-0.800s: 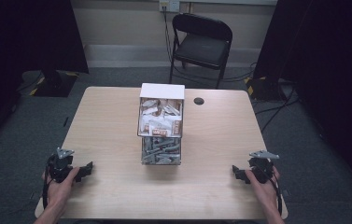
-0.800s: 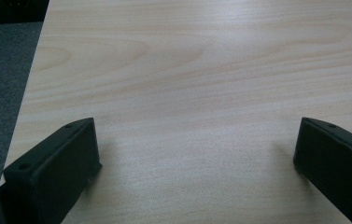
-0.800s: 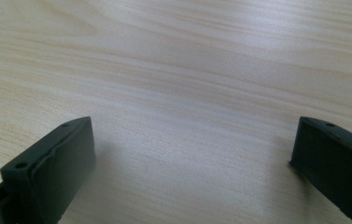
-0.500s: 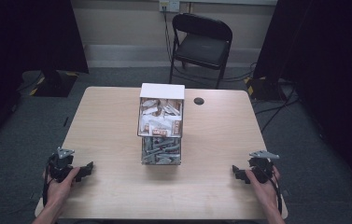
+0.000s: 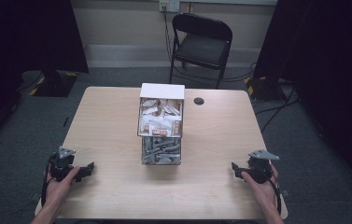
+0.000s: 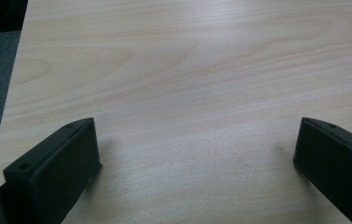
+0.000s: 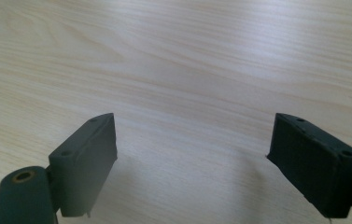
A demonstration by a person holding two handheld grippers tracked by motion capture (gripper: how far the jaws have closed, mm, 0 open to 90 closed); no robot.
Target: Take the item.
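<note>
While nothing has shifted since the earlier frames, both hands stay at the table's near corners. Left gripper and right gripper are spread wide, empty, well apart from the box.

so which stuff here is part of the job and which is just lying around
Part of the job:
- clear box of grey parts
- white box of packets stacked on it
- left gripper, open
- right gripper, open

Lying about:
- folding chair
- black disc on the table

Table — pale wood-grain laminate, smooth, faint sheen; tongs matt black plastic.
</note>
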